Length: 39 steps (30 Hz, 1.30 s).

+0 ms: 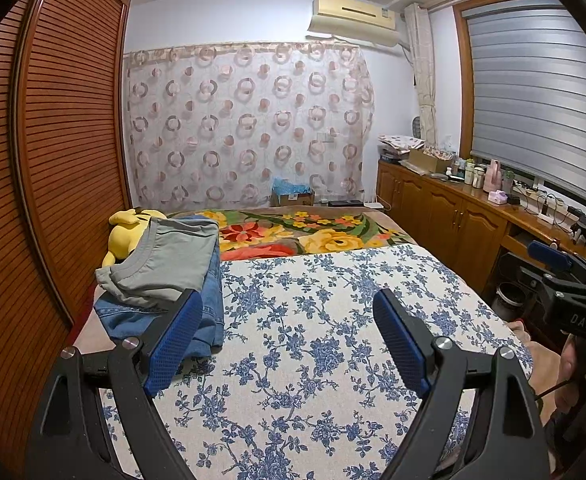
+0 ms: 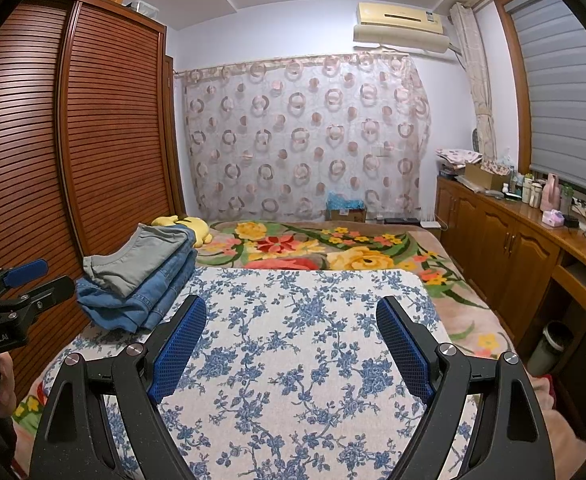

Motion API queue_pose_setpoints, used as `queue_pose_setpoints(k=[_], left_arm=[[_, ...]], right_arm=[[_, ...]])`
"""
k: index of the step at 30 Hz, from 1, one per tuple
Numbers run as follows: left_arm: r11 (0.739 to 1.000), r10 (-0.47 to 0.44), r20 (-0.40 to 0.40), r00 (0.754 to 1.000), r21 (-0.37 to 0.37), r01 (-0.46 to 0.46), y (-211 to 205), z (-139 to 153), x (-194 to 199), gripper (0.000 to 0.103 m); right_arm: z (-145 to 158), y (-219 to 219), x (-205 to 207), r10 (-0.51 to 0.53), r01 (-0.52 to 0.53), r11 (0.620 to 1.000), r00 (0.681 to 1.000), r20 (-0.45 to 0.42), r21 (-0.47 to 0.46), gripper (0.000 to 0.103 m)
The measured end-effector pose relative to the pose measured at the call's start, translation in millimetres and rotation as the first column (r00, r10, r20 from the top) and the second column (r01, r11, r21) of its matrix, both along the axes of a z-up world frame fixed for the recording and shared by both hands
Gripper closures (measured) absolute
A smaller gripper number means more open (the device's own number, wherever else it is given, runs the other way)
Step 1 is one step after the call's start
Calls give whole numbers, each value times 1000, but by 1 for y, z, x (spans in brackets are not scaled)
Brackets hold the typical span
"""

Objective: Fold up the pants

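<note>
Blue-padded fingers (image 1: 173, 340) of my left claw (image 1: 289, 340) fill the foreground of the left wrist view, spread wide with nothing between them but the blue-flowered cloth (image 1: 313, 320) on the bed (image 1: 393, 232). My right claw (image 2: 291, 340) hangs the same way in its own view: released, pads (image 2: 403, 350) well apart, gripping nothing, over the same floral cloth. Each claw also shows at the edge of the other's view, the right one to the right and the left one to the left, with a bit of the holding hand (image 2: 3, 384) below it.

Folded clothes sit in a pile at the left edge of the bed, beside the slatted wooden wardrobe (image 1: 53, 140). On top lies a grey garment (image 1: 165, 260) with a ribbed band; under it are folded blue jeans (image 2: 141, 300), which I take to be the pants, though I cannot make out how many pieces are stacked. Neither claw touches the pile; my left finger merely overlaps it in the picture.

Behind the pile lies a yellow plush toy (image 1: 129, 228), touching or just beside it. Farther back a bright flower-patterned blanket (image 2: 293, 248) covers the bed, and a sheer curtain with ring patterns (image 2: 301, 136) hangs at the far wall. Along the right runs a wooden cabinet (image 2: 513, 240) whose top surface carries bottles and small boxes.
</note>
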<state>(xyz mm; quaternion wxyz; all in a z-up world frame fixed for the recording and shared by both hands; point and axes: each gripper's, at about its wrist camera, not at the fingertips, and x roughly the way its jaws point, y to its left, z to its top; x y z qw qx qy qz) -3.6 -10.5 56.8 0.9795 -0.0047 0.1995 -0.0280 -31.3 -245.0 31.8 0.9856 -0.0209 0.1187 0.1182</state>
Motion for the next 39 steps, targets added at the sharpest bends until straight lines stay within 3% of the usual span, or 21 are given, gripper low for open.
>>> queue_pose_setpoints(k=[39], left_arm=[[1000,2,5,1000,0,-2,-1,-1,-1,15]], right_arm=[[-1,-1,-2,0,0,1000,1000,12,7,15]])
